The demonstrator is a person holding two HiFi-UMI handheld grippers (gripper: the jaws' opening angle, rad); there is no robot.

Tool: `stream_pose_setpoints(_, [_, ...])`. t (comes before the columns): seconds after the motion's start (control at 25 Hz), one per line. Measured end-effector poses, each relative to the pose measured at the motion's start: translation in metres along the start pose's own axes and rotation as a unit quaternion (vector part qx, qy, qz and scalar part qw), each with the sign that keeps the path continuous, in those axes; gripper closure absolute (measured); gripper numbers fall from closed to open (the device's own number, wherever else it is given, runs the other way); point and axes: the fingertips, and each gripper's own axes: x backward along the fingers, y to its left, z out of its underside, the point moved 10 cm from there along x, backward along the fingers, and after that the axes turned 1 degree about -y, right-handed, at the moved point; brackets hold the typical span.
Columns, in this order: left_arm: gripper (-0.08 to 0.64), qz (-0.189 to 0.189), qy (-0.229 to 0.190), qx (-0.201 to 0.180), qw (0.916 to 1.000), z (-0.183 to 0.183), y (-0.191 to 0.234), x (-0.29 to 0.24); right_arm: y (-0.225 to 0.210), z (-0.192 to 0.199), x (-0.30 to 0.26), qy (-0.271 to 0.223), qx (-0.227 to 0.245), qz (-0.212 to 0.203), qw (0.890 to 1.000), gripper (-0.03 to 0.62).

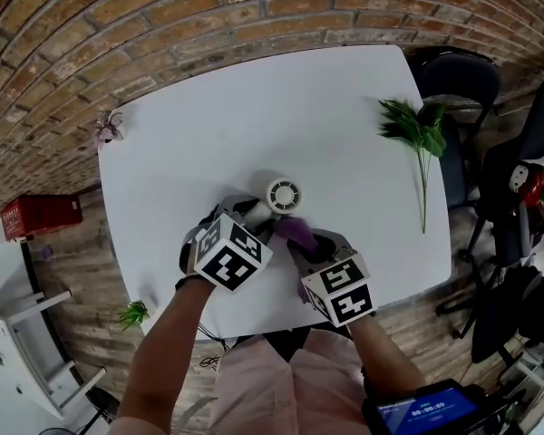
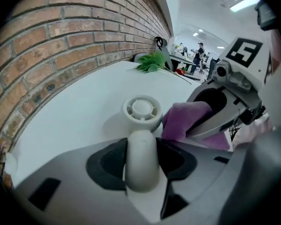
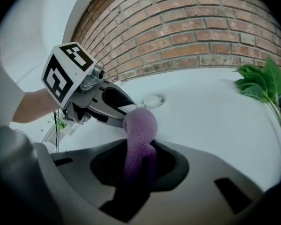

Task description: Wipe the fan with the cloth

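A white desk (image 1: 254, 116) is seen in front of a brick wall, and most of it is left bare. On its right side a green leafy sprig (image 1: 419, 143) is laid, well apart from the work.

Near the desk's front edge the left tool (image 2: 141, 149) is closed on the handle of the fan (image 1: 283, 194). The pads are pressed against the handle from both sides, so the fan is judged to be firmly steadied. The fan's round white head is pointed away from the tool and is kept low over the desk; whether it is rested on the desk cannot be told.

The right tool (image 3: 138, 158) is clamped on the purple cloth (image 3: 139, 123), a bunched end of which is pushed out beyond the jaws. In the left gripper view that end is seen just beside the fan's head, at its right rim; contact cannot be confirmed.

Both grasps are thus judged done and the cloth is set at the fan. The wiping itself is judged to be just starting, with the head and handle left to be rubbed.
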Motion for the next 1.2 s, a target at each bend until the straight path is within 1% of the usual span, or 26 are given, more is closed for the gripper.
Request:
stream_pose_setpoints(0.2, [0.367,0.007,0.004,-0.005,1.0,0.007,-0.002,0.0,-0.002,-0.003,-0.011,0.014,-0.009,-0.013,1.0,0.497])
stream_pose_setpoints(0.32, [0.365,0.013,0.003,-0.004,0.9999,0.009,-0.002,-0.001,-0.001,-0.006,-0.013,0.017,-0.012,-0.007,1.0,0.499])
stream_pose_setpoints(0.4, [0.365,0.024,-0.005,0.006,0.9997,0.01,0.001,0.0,-0.001,-0.006,-0.01,0.021,-0.008,0.004,1.0,0.5])
stream_pose_setpoints(0.48, [0.365,0.042,-0.015,0.02,0.9988,0.013,0.005,0.001,-0.002,-0.006,-0.006,0.034,0.019,0.013,0.999,0.5])
stream_pose_setpoints(0.6, [0.365,0.065,-0.004,0.019,0.9977,0.011,0.009,0.001,0.001,-0.005,-0.004,0.078,0.079,-0.003,0.994,0.5])
stream_pose_setpoints(0.72, [0.365,0.069,0.009,0.009,0.9975,0.008,0.011,0.0,0.008,-0.005,-0.007,0.112,0.136,-0.017,0.984,0.5])
stream_pose_setpoints(0.8, [0.365,0.065,0.015,0.004,0.9977,0.007,0.01,0.001,0.013,-0.008,-0.011,0.114,0.156,-0.019,0.981,0.5])
stream_pose_setpoints(0.92, [0.365,0.055,0.031,-0.026,0.9976,0.006,0.006,0.0,0.016,-0.014,-0.02,0.104,0.154,-0.018,0.982,0.502])
stream_pose_setpoints(1.0, [0.365,0.048,0.041,-0.045,0.997,0.006,0.003,0.0,0.013,-0.017,-0.022,0.1,0.136,-0.015,0.986,0.503])
stream_pose_setpoints(1.12, [0.367,0.044,0.034,-0.045,0.9974,0.007,0.0,0.0,0.008,-0.016,-0.021,0.095,0.102,-0.01,0.99,0.506])
stream_pose_setpoints(1.2, [0.367,0.044,0.025,-0.039,0.9979,0.009,-0.001,0.0,0.006,-0.016,-0.019,0.093,0.095,-0.004,0.991,0.506])
